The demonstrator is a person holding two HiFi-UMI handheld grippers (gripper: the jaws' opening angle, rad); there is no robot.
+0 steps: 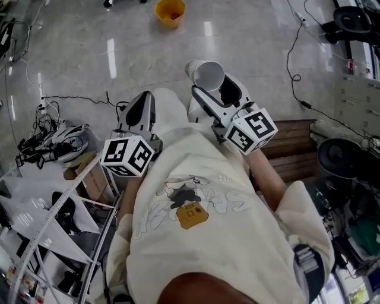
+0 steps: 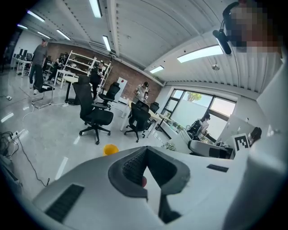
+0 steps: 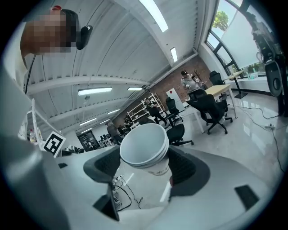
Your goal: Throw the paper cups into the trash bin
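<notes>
Paper cups (image 3: 144, 150), nested in one stack with at least two rims showing, sit clamped by the sidewall between the jaws of the right tool (image 3: 145, 170), upper centre in the head view. Their mouth tilts up toward the camera, and the long axis runs down toward the floor (image 1: 89, 53). Left tool (image 2: 145, 175) has its jaws closed together on nothing. One yellow trash bin (image 1: 170, 13) stands at the top edge.
</notes>
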